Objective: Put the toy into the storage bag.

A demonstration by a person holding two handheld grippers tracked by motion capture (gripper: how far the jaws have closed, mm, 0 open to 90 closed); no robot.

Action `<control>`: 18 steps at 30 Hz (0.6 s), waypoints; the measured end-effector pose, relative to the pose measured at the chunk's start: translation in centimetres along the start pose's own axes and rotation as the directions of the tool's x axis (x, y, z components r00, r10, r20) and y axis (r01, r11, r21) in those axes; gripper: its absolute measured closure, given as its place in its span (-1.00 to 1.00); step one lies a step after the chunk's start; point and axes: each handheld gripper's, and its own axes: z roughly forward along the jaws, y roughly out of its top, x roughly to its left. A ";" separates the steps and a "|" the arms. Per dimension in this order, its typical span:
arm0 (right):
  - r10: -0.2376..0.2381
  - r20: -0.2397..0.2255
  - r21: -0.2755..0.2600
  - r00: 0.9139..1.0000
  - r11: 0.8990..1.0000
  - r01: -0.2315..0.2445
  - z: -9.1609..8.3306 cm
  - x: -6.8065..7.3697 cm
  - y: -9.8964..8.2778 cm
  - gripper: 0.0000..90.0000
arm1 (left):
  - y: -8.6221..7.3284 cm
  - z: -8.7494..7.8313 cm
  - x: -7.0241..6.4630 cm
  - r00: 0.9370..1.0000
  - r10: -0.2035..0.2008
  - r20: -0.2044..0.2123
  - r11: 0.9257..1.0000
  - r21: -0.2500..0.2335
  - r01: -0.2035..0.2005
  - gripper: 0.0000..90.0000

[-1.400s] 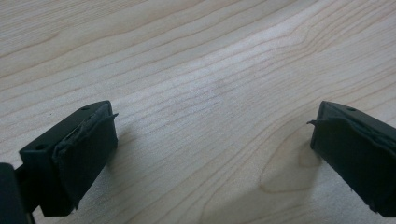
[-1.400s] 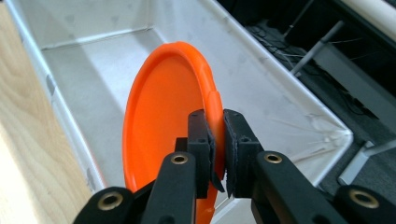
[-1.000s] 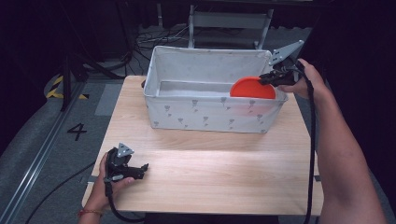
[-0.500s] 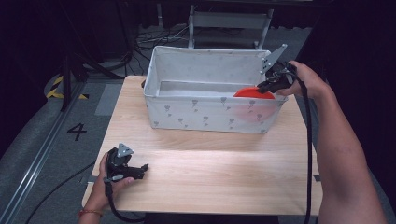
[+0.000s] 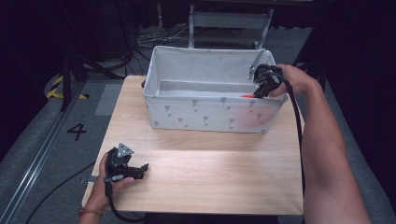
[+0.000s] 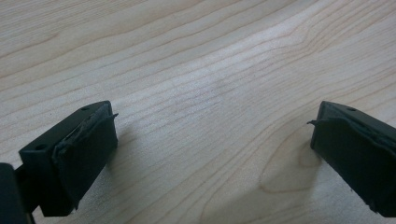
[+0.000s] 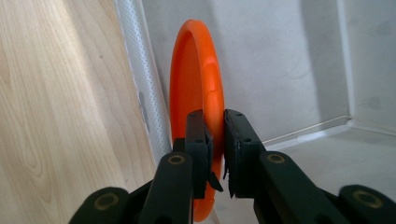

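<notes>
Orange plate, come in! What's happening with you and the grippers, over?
Right hand-held gripper clamped on orange plate, inside white bin. Left hand-held gripper open, empty, on table. Nothing blocking.

High view overhead, gripper views close, sharing table (image 5: pixel 210 172)

table (image 5: pixel 210 177) centre frame in the high view. fabric bin (image 5: pixel 205 114) on its far half, toward 12 o'clock. plate (image 7: pixel 198 93) inside the bin at its 3 o'clock end, standing on edge, just beside the near wall. right gripper (image 5: pixel 261 91) over that same end, at 2 o'clock, jaws either side of the plate's rim. left gripper (image 5: pixel 125 169) on the table's near corner at 8 o'clock, well apart from the bin.
</notes>
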 end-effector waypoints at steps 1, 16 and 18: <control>-0.001 -0.010 0.017 1.000 1.000 0.001 0.3 -0.1 0.1 0.79 | 0.0 0.0 0.0 1.000 0.000 0.000 1.000 -0.001 0.000 -0.98; 0.050 -0.003 0.055 0.999 0.997 -0.050 1.4 -0.7 -0.7 0.72 | 0.0 0.0 0.0 1.000 -0.001 0.000 1.000 -0.001 0.001 -0.98; 0.051 -0.003 0.030 0.999 0.998 -0.051 0.9 -0.7 -0.9 0.70 | 0.0 0.0 0.0 1.000 0.000 0.000 1.000 0.000 0.000 -0.98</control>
